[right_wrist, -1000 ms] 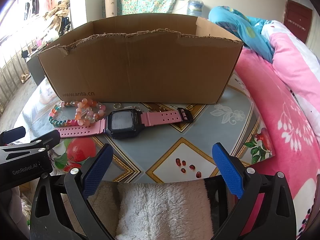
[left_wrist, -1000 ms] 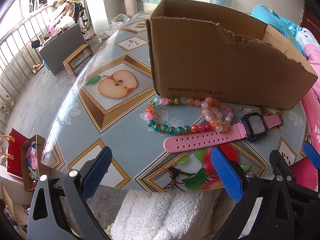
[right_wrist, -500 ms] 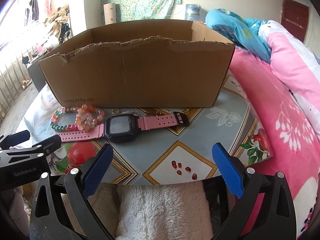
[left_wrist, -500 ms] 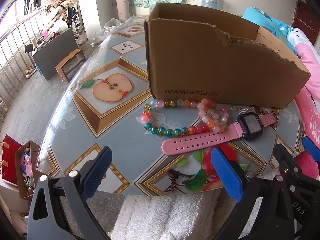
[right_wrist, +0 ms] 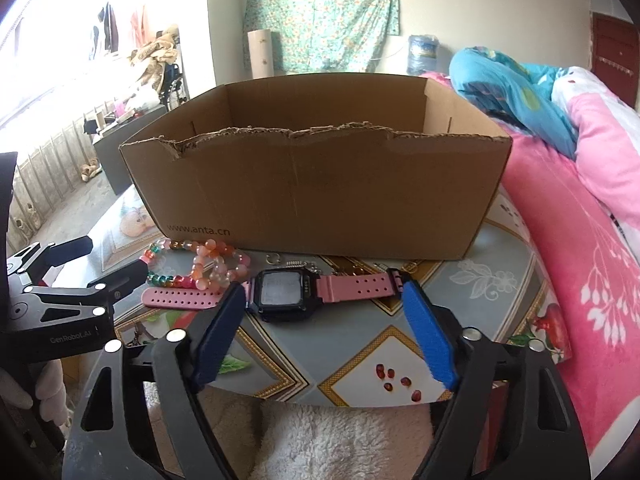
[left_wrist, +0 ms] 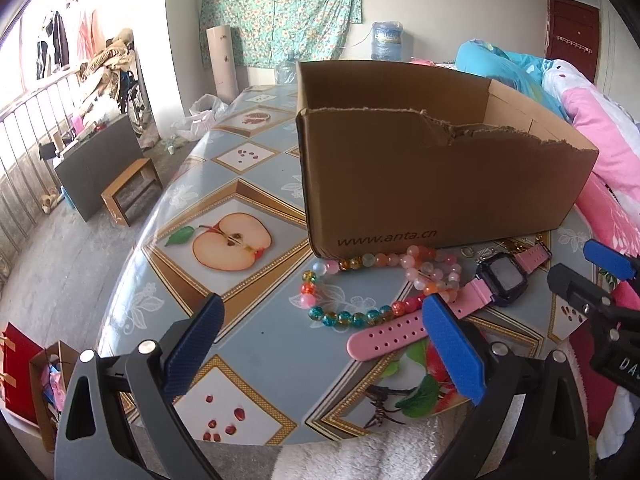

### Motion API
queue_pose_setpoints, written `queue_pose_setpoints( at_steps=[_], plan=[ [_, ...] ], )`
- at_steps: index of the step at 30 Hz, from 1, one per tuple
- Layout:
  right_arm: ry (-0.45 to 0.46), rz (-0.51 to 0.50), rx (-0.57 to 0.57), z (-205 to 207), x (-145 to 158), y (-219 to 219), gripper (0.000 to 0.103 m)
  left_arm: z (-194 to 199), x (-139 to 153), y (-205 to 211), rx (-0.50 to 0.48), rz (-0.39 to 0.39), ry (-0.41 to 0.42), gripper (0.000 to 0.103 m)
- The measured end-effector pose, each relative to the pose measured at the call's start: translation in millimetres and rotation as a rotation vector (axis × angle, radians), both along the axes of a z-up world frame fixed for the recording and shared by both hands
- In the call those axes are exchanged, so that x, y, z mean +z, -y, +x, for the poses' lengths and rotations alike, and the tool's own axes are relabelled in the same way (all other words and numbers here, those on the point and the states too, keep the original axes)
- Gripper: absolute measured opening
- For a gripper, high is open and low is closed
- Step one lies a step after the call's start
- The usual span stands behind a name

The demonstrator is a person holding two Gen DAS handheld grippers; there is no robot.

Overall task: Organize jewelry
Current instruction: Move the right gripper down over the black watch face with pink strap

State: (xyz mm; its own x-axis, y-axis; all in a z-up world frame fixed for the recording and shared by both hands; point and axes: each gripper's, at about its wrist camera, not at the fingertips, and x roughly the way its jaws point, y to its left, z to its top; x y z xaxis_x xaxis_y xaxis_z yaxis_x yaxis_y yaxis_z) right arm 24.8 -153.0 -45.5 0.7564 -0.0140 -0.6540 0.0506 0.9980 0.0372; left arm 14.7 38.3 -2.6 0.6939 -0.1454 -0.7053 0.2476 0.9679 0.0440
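Note:
A pink-strapped watch (right_wrist: 280, 294) with a black face lies flat on the patterned table (left_wrist: 240, 320), in front of an open cardboard box (right_wrist: 320, 192). To its left lie a multicoloured bead bracelet (left_wrist: 344, 318) and a pink-orange bead bracelet (left_wrist: 432, 276), touching each other. A small metal ring (right_wrist: 272, 258) and thin chains (right_wrist: 360, 270) lie by the box's foot. My right gripper (right_wrist: 322, 296) hovers just before the watch. Its jaws are closing, with the watch face framed between the tips and the pads off it. My left gripper (left_wrist: 320, 320) stands open near the bracelets, holding nothing.
A bed with pink and blue bedding (right_wrist: 580, 220) borders the table on the right. White fluffy fabric (right_wrist: 328, 440) lies under the near table edge. On the floor to the left stand paper bags (left_wrist: 24, 380) and a small wooden stool (left_wrist: 132, 190).
The right gripper's jaws have narrowed. Both grippers have tilted a little, so more of the box's inside shows. The watch, bracelets and box have not moved.

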Motion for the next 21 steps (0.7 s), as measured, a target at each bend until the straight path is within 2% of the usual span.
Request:
queue_pose_setpoints(
  at_steps=[1,3,4,10,14,17,21],
  plan=[
    [-0.011,0.009,0.013,5.1,-0.1,-1.1,0.060,0.3,-0.6,0.2,-0.005,0.009,0.007,0.094],
    [-0.039,0.035,0.050,17.6,-1.6,-2.0,0.047,1.6,-2.8,2.0,-0.013,0.035,0.016,0.092],
    [-0.056,0.056,0.067,23.3,-2.6,-0.8,0.045,2.7,-4.2,3.2,-0.017,0.045,0.017,0.090],
    [-0.106,0.122,0.122,46.5,-4.4,1.0,0.044,7.2,-15.2,4.7,-0.040,0.073,-0.004,0.082],
    [-0.138,0.143,0.148,57.2,-7.2,1.6,0.044,9.6,-21.6,3.7,-0.033,0.082,-0.020,0.081],
    [-0.200,0.150,0.158,65.3,-15.6,2.2,0.041,11.7,-26.5,2.2,-0.026,0.077,-0.040,0.081],
    [-0.230,0.140,0.169,62.8,-13.3,0.1,0.041,11.2,-28.2,1.2,-0.029,0.072,-0.045,0.081]
  ],
)
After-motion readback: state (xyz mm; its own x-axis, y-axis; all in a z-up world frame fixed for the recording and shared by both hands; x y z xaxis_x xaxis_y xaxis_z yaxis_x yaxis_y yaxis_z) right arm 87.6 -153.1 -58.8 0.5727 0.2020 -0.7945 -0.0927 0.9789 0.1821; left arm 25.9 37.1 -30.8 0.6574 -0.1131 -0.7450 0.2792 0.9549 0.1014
